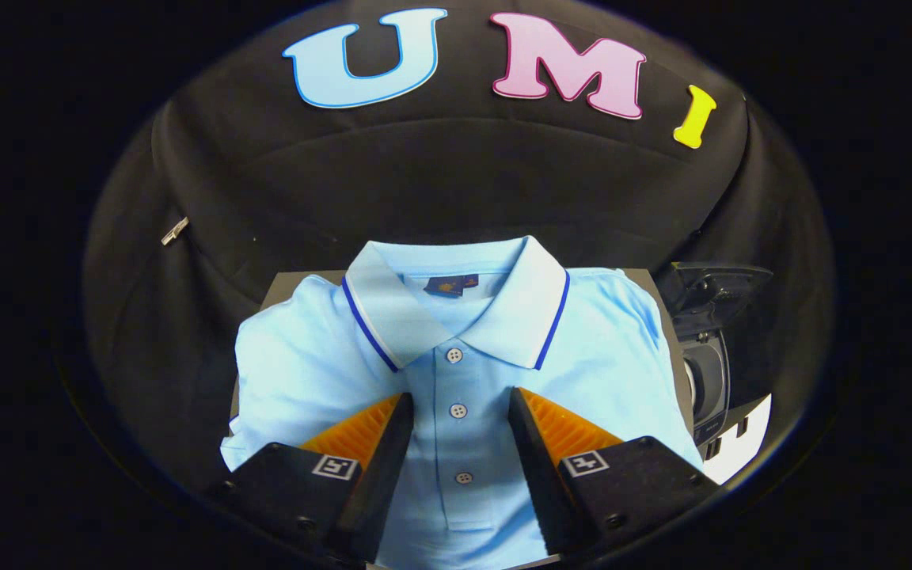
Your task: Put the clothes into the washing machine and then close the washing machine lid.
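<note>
A light blue polo shirt [321, 356] lies folded flat on a grey table [282, 286], its collar trimmed with a dark blue line and pointing away from me. My gripper [460, 405] hovers just above the shirt's chest, open, with the button placket running between its two fingers. The fingers [389, 431] sit over the cloth on either side of the middle button, and nothing is held between them. To the right of the shirt stands a small dark washing machine [711, 348], its lid raised and its round front facing sideways.
The grey table carries the shirt and ends just past its collar, with the black booth cloth hanging behind it. A white surface [745, 447] shows below the washing machine at the right. A small metal clip [175, 230] hangs on the cloth at the left.
</note>
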### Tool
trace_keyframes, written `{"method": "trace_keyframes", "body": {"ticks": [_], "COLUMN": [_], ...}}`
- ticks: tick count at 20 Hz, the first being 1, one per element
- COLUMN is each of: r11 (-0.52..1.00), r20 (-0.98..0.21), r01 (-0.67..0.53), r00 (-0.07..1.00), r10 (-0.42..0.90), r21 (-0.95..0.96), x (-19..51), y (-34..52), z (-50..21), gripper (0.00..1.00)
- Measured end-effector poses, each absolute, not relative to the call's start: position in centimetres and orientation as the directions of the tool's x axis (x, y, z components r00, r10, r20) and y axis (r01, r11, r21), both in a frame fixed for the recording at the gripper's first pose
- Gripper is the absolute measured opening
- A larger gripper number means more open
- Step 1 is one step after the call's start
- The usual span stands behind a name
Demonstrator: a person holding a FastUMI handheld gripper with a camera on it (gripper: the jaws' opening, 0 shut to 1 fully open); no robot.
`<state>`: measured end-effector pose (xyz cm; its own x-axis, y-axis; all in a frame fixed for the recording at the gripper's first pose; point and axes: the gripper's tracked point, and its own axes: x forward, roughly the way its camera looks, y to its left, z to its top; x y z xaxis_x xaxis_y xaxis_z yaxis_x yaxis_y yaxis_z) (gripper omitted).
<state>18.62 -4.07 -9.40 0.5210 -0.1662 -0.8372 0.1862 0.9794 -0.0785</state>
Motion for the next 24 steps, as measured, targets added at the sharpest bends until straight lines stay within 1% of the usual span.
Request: {"method": "trace_keyframes", "body": {"ticks": [3, 5, 7, 8, 10, 13, 17, 19, 21, 24], "r11": [0.977, 0.977, 0.979, 0.978, 0.978, 0.984, 0.988, 0.984, 0.981, 0.975], "r20": [-0.846, -0.844, -0.830, -0.817, -0.794, -0.734, -0.591, -0.508, -0.431, -0.302], "r01": [0.202, 0.203, 0.193, 0.194, 0.196, 0.156, 0.125, 0.134, 0.135, 0.144], "r00": [0.506, 0.512, 0.533, 0.551, 0.583, 0.657, 0.792, 0.844, 0.884, 0.934], "r10": [-0.168, -0.158, -0.164, -0.168, -0.171, -0.171, -0.156, -0.174, -0.182, -0.190], "r21": [-0.073, -0.060, -0.069, -0.071, -0.067, -0.089, -0.093, -0.115, -0.138, -0.169], "x": [19.1, 19.2, 19.2, 19.1, 19.2, 19.8, 19.7, 19.0, 18.9, 16.6], "y": [-4.0, -4.0, -4.3, -4.3, -4.0, -4.1, -3.6, -3.9, -3.4, -4.9], "z": [-9.1, -9.1, -8.9, -8.9, -8.9, -8.2, -4.8, -2.3, 0.0, 4.4], "gripper": [0.40, 0.17, 0.17, 0.06, 0.06, 0.06, 0.05, 0.05, 0.05, 0.05]}}
